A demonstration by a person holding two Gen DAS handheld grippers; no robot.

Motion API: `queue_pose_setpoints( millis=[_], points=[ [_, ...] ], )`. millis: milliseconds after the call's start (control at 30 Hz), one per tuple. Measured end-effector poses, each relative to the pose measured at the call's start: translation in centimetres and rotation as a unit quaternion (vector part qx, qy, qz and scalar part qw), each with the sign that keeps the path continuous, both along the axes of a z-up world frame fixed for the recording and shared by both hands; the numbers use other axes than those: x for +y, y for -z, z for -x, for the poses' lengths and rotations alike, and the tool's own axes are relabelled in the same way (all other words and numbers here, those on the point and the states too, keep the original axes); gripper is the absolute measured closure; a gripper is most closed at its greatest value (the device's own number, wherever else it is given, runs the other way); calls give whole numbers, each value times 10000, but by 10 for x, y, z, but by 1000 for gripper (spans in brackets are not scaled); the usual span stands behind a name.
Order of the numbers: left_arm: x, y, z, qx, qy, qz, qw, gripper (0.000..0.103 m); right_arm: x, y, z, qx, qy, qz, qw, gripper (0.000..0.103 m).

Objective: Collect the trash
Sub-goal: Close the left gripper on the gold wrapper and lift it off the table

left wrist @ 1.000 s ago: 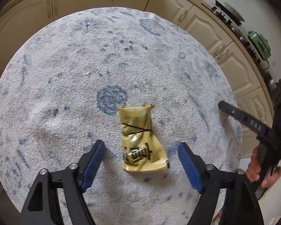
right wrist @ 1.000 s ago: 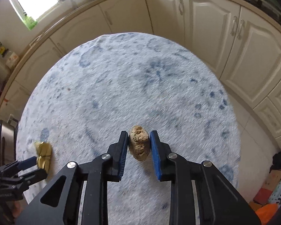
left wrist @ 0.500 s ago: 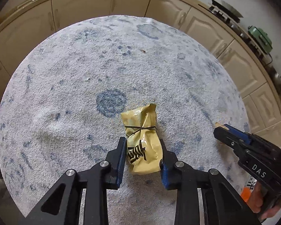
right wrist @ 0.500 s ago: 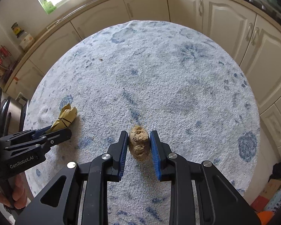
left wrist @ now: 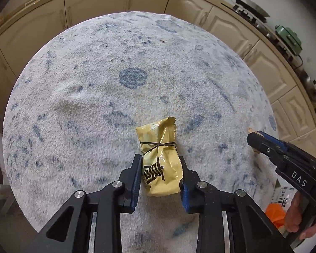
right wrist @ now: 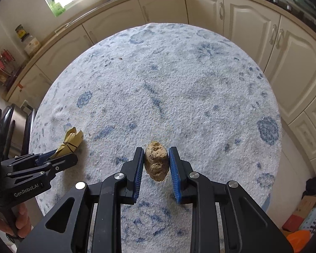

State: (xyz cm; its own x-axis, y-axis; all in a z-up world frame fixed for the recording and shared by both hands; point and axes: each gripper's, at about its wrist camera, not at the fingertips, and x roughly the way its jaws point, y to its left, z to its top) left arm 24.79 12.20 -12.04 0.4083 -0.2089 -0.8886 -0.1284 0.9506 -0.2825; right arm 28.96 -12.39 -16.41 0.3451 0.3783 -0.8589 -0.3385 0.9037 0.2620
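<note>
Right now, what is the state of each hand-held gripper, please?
Left hand-held gripper: closed on the yellow wrapper.
Right hand-held gripper: closed on the brown lump.

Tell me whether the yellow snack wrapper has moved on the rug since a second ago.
Yes. The yellow snack wrapper, now clamped in the left gripper, has shifted down and right, away from the round blue patch on the rug.

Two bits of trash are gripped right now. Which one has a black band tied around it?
The yellow wrapper in the left gripper, banded across its middle. The brown lump in the right gripper is bare and knobbly.
</note>
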Motion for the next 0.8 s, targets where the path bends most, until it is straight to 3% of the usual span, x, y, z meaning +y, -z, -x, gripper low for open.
queue_pose_setpoints(
  millis=[267,467,733,800],
  points=[
    [-5,-6,51,-36,71,-114,9999,75,14,7,43,27,-233,-78,9997,78],
    [-6,-8,71,-220,-71,-62,9997,72,17,14,58,-262,-7,-43,9996,78],
    [-14,-6,88,-745,-374,100,9965,42,17,18,82,-1075,483,-118,9930,78],
    [-19,-5,95,-912,-468,-67,9947,42,17,19,86,-1238,558,-126,9907,78]
  ],
)
